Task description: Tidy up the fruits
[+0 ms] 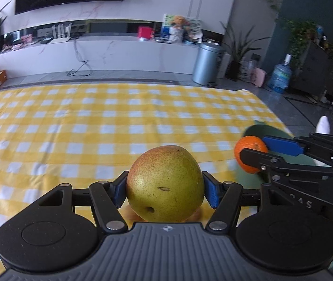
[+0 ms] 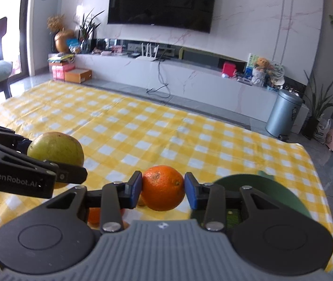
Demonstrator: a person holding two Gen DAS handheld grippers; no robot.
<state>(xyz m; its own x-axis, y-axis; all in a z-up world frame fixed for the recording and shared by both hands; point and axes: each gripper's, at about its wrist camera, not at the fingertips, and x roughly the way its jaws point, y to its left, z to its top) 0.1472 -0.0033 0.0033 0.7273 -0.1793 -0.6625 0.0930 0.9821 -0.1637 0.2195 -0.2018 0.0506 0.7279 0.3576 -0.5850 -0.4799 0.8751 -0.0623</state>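
both tongs, left (image 1: 165, 193) and right (image 2: 163, 188), angle downward side by side, each clamped on fruit.

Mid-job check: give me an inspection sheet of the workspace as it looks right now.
Surface: yellow checked tablecloth, flat.
Job's things: pear in the left claw; orange in the right claw; green plate at the right; more orange fruit below.
Clutter: nothing seen on the cloth.
Claws: both shut on fruit, held above the cloth.
Cables: one black cable down the TV cabinet, off the table.
Surroundings: TV, metal bin, plants, water jug.
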